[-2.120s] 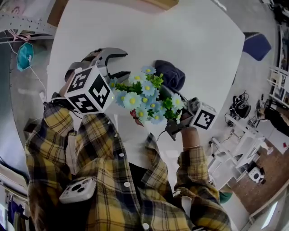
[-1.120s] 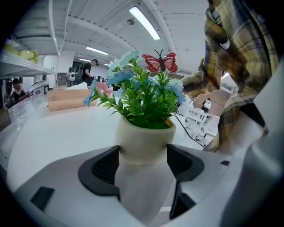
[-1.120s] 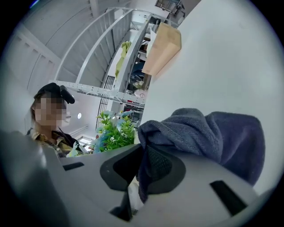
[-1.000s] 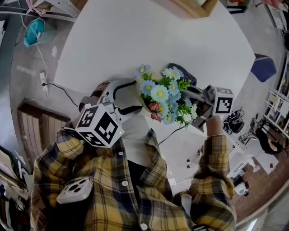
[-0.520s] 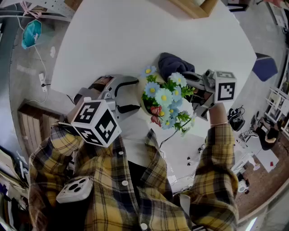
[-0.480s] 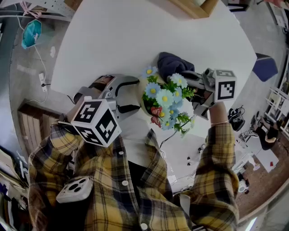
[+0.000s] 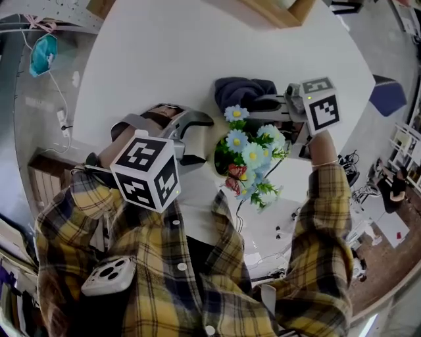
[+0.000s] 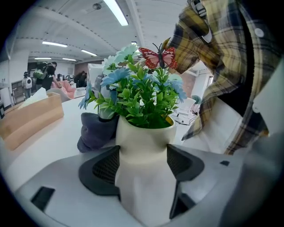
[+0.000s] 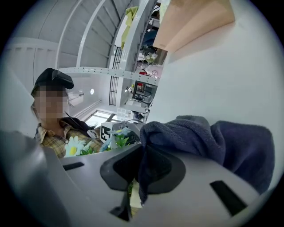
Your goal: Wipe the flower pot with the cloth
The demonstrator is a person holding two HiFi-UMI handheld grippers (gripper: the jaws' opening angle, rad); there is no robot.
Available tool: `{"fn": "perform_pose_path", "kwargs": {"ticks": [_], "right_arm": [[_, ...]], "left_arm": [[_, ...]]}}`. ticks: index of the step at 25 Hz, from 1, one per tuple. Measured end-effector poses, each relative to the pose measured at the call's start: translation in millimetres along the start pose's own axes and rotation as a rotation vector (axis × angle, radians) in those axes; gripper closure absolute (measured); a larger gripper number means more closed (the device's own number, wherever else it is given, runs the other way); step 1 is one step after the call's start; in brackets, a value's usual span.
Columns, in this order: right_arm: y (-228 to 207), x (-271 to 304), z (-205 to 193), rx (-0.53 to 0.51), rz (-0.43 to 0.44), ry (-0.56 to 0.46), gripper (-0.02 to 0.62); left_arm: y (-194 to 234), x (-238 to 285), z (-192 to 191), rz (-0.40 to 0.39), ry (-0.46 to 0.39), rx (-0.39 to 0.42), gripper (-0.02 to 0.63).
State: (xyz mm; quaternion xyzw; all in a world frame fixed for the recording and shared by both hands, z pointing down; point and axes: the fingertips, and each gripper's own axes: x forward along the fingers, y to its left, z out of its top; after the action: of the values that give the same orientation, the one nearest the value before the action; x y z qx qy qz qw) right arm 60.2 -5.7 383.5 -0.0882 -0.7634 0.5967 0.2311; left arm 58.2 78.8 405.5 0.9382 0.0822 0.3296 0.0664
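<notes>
Between the left tool's [image 8: 144, 172] jaws stands the flower pot [image 8: 144, 142], clamped at its narrow waist, near the six o'clock edge of the white table [image 7: 164, 59]. The right tool [image 9: 141, 175], at one o'clock from the pot, pinches a fold of the cloth [image 9: 222, 142]. Wiping seems about to begin: next, press the cloth against the pot's wall. Its long axis runs roughly vertical, mouth and flowers [image 8: 137, 93] pointing up, though possibly tilted.

A wooden tissue box [image 7: 266, 10] sits at the far edge of the white table [image 7: 164, 59] before me. Past its left edge hangs a teal face mask [image 7: 39, 54]; beyond the right edge, a dark blue seat [image 7: 383, 92].
</notes>
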Motion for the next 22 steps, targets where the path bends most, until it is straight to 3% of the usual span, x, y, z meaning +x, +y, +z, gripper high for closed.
{"fn": "perform_pose_path", "kwargs": {"ticks": [5, 11, 22], "right_arm": [[-1.7, 1.5, 3.7, -0.02, -0.014, -0.012, 0.574], [5.9, -35.1, 17.3, -0.098, -0.141, -0.213, 0.574], [85.6, -106.2, 35.3, -0.346, -0.435, -0.587, 0.574]], "left_arm": [[1.4, 0.2, -3.6, -0.034, 0.002, 0.009, 0.284], [4.0, -15.5, 0.7, -0.032, -0.07, -0.083, 0.287], [30.9, -81.6, 52.8, 0.205, -0.197, -0.152, 0.394]]}}
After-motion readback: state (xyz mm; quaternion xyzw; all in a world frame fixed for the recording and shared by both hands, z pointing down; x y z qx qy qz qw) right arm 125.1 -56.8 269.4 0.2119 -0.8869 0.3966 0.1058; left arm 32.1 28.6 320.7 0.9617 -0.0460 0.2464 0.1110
